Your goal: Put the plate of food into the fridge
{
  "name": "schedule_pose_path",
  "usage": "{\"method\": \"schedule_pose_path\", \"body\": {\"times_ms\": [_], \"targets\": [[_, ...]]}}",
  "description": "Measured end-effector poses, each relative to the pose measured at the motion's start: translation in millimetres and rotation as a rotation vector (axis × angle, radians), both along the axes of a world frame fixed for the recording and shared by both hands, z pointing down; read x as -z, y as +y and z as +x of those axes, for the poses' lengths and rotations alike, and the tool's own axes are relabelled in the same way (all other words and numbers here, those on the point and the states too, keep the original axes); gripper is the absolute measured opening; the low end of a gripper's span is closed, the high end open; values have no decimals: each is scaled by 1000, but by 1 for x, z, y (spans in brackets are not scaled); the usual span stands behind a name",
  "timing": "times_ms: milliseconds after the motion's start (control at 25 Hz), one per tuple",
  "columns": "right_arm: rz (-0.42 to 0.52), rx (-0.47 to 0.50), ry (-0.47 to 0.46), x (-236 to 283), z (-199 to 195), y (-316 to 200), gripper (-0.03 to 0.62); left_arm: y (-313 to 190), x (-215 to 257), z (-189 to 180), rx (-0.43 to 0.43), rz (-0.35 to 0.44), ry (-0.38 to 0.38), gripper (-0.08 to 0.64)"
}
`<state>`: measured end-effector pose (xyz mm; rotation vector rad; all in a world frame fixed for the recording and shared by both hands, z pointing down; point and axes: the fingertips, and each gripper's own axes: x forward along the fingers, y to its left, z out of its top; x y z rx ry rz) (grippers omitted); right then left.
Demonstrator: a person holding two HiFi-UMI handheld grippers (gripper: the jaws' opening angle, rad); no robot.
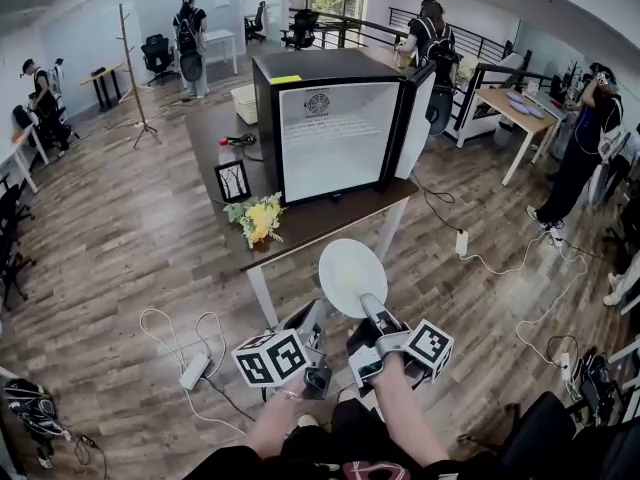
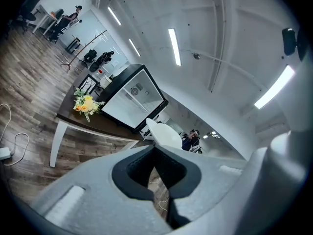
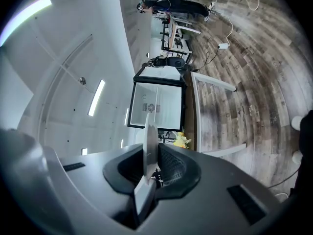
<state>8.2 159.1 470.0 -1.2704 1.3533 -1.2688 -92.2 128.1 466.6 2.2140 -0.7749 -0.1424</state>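
A white plate (image 1: 352, 273) is gripped at its near rim by the right tool (image 3: 148, 153). In the right gripper view the rim is seen edge-on, pinched between the two dark pads. In the head view the plate's face is turned upward. It is held in the air in front of the counter's near edge, at about 6 o'clock from the fridge (image 1: 335, 138) and well apart from it. Whether anything lies on the plate cannot be made out.

The left tool (image 2: 154, 148) is clenched, its tips brought together with nothing between them. It is carried just beside the right tool, at about 9 o'clock from it, and the plate is seen beyond its tips in the left gripper view.

The fridge is set on the dark counter (image 1: 310, 223), and its door (image 1: 415, 118) is swung open at 3 o'clock, so the white inside is shown. A bunch of yellow and white flowers (image 1: 258, 218) lies on the counter at about 8 o'clock from the fridge. A small picture frame (image 1: 232, 180) is stood upright at 9 o'clock from the fridge, just behind the flowers.

A power strip (image 1: 192, 373) with looped cables is seen on the wooden floor (image 1: 120, 258), at 8 o'clock from the plate. Several people are seen standing at desks far back in the room.
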Motion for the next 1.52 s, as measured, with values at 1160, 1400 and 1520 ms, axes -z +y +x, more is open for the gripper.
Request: {"method": "schedule_pose_path", "body": {"times_ms": [1160, 1400, 1520], "targets": [[-26, 163, -37, -8, 110, -181, 60, -173, -15, 109, 148, -63, -32, 6], [-35, 214, -19, -12, 134, -211, 60, -203, -24, 130, 199, -87, -17, 6], [-43, 225, -15, -15, 145, -220, 60, -212, -25, 143, 205, -87, -15, 6]]}}
